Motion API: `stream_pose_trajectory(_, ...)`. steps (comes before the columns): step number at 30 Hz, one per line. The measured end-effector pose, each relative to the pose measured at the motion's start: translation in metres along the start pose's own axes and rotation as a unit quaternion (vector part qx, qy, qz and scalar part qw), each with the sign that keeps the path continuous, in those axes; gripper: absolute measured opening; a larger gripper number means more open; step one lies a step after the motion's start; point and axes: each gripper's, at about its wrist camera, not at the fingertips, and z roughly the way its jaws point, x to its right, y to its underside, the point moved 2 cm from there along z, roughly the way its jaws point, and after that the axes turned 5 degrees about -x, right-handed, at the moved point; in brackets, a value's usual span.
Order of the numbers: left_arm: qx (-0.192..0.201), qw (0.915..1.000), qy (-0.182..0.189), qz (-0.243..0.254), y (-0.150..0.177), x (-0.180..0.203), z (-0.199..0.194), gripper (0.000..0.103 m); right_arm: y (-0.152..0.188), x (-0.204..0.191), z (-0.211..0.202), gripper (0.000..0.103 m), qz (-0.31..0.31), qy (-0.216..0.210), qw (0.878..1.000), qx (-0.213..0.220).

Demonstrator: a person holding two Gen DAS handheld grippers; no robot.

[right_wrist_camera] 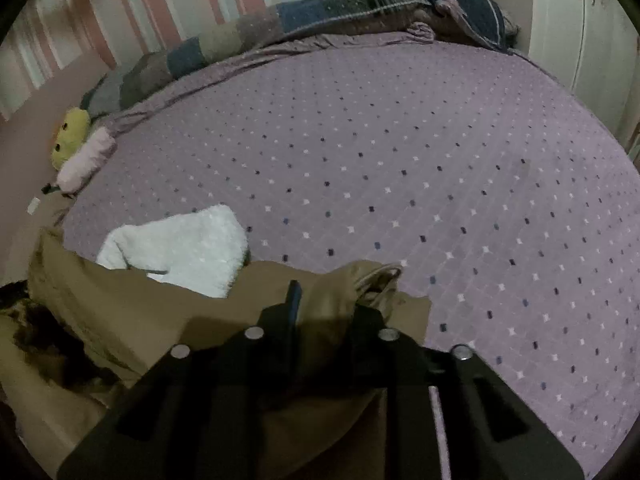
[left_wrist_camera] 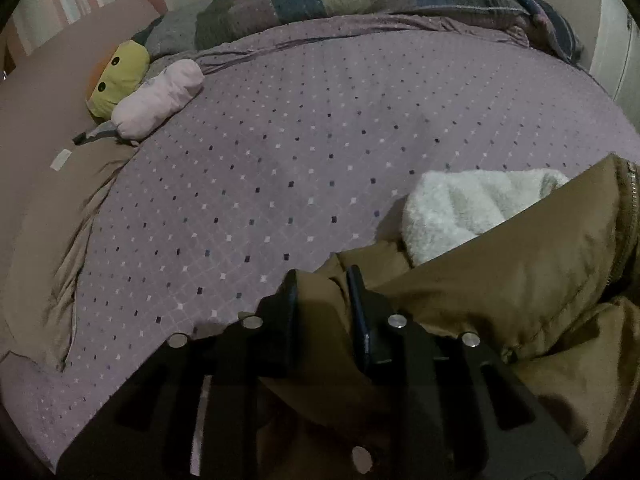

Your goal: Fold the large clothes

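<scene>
An olive-brown jacket [left_wrist_camera: 520, 280] with a white fleece lining [left_wrist_camera: 472, 208] lies bunched at the near edge of the bed. My left gripper [left_wrist_camera: 322, 284] is shut on a fold of the jacket's left side. In the right wrist view the jacket [right_wrist_camera: 140, 304] spreads to the left with the fleece lining [right_wrist_camera: 180, 244] showing above it. My right gripper [right_wrist_camera: 328, 300] is shut on a bunched fold of the jacket's right edge. A metal zipper [left_wrist_camera: 632, 188] runs along the jacket's far right.
The bed carries a purple spread with small squares [left_wrist_camera: 320, 140], also in the right wrist view [right_wrist_camera: 400, 160]. A patchwork blanket [left_wrist_camera: 360, 0] lies along the striped wall. A yellow plush toy [left_wrist_camera: 120, 72] and a pink roll [left_wrist_camera: 156, 100] sit at the far left.
</scene>
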Motion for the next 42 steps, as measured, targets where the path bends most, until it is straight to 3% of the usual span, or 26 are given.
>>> stream_pose_trajectory(1,-0.001,1.0,0.004,0.002,0.002,-0.003,-0.005,0.037,0.001,0.0,-0.005,0.033,0.0,-0.005,1.0,0.0)
stream_pose_trajectory(2,0.003,0.9999,0.009,0.004,0.008,-0.01,-0.016,0.053,0.003,0.002,-0.011,0.044,0.001,-0.016,1.0,0.0)
stream_pose_trajectory(3,0.01,0.9999,-0.001,0.004,0.007,-0.014,-0.018,0.086,0.005,0.004,-0.018,0.055,0.004,-0.034,0.999,0.001)
stream_pose_trajectory(4,0.033,0.9989,-0.032,0.0,0.009,-0.021,-0.03,0.099,0.007,0.007,-0.026,0.061,0.01,-0.052,0.999,0.003)
stream_pose_trajectory(5,0.061,0.9972,-0.042,-0.004,0.01,-0.027,-0.045,0.1,0.006,0.009,-0.032,0.081,0.015,-0.065,0.998,0.007)
stream_pose_trajectory(6,0.068,0.9973,-0.026,-0.004,0.013,-0.039,-0.057,0.1,0.011,0.013,-0.045,0.098,0.022,-0.078,0.997,0.018)
stream_pose_trajectory(7,0.066,0.9977,-0.011,-0.005,0.015,-0.042,-0.062,0.1,0.012,0.016,-0.054,0.1,0.024,-0.08,0.996,0.028)
stream_pose_trajectory(10,0.066,0.9978,-0.004,-0.008,0.03,-0.053,-0.078,0.1,0.023,0.019,-0.084,0.1,0.016,-0.1,0.993,0.055)
stream_pose_trajectory(14,0.084,0.9963,-0.008,0.015,0.065,-0.048,-0.092,0.1,0.043,0.02,-0.102,0.101,-0.008,-0.055,0.996,0.077)
stream_pose_trajectory(19,0.078,0.9957,0.014,0.049,0.092,-0.023,-0.086,0.1,0.074,0.012,-0.077,0.101,-0.068,-0.002,0.997,0.046)
stream_pose_trajectory(24,0.054,0.9971,0.027,0.047,0.081,-0.001,-0.051,0.1,0.073,0.002,-0.047,0.101,-0.099,0.01,0.995,0.03)
stream_pose_trajectory(25,0.047,0.9977,0.027,0.04,0.077,0.001,-0.045,0.097,0.069,0.0,-0.038,0.101,-0.104,0.016,0.994,0.026)
stream_pose_trajectory(27,0.024,0.9988,0.037,0.022,0.058,0.0,-0.024,0.064,0.058,-0.001,-0.027,0.101,-0.105,0.005,0.994,0.024)
stream_pose_trajectory(28,0.015,0.9991,0.035,0.017,0.051,0.0,-0.015,0.056,0.052,-0.002,-0.023,0.101,-0.102,0.0,0.995,0.02)
stream_pose_trajectory(30,-0.001,0.9996,0.027,0.005,0.033,-0.004,0.0,0.025,0.04,-0.006,-0.016,0.1,-0.095,-0.007,0.995,0.014)
stream_pose_trajectory(31,-0.007,0.9996,0.027,-0.001,0.025,-0.007,0.006,0.02,0.035,-0.008,-0.011,0.096,-0.092,-0.007,0.996,0.009)
stream_pose_trajectory(32,-0.014,0.9996,0.025,-0.008,0.018,-0.01,0.012,0.015,0.032,-0.01,-0.006,0.076,-0.087,-0.011,0.996,0.002)
stream_pose_trajectory(33,-0.017,0.9995,0.02,-0.015,0.011,-0.014,0.016,0.014,0.026,-0.01,0.0,0.057,-0.073,-0.028,0.997,-0.012)
stream_pose_trajectory(34,-0.017,0.9996,0.014,-0.02,0.005,-0.017,0.02,0.013,0.023,-0.009,0.004,0.05,-0.062,-0.029,0.998,-0.016)
stream_pose_trajectory(35,-0.016,0.9995,0.008,-0.026,0.0,-0.022,0.023,0.013,0.02,-0.007,0.006,0.034,-0.051,-0.023,0.998,-0.013)
stream_pose_trajectory(37,-0.032,0.9987,0.004,-0.04,-0.011,-0.032,0.039,0.013,0.012,0.001,0.014,0.026,-0.023,-0.015,1.0,-0.012)
stream_pose_trajectory(39,-0.05,0.9977,0.001,-0.046,-0.016,-0.038,0.051,0.014,0.006,0.012,0.028,0.025,0.01,-0.02,0.999,-0.031)
stream_pose_trajectory(42,-0.046,0.9967,0.019,-0.064,-0.021,-0.044,0.038,0.019,0.007,0.011,0.021,0.026,0.002,0.009,1.0,-0.025)
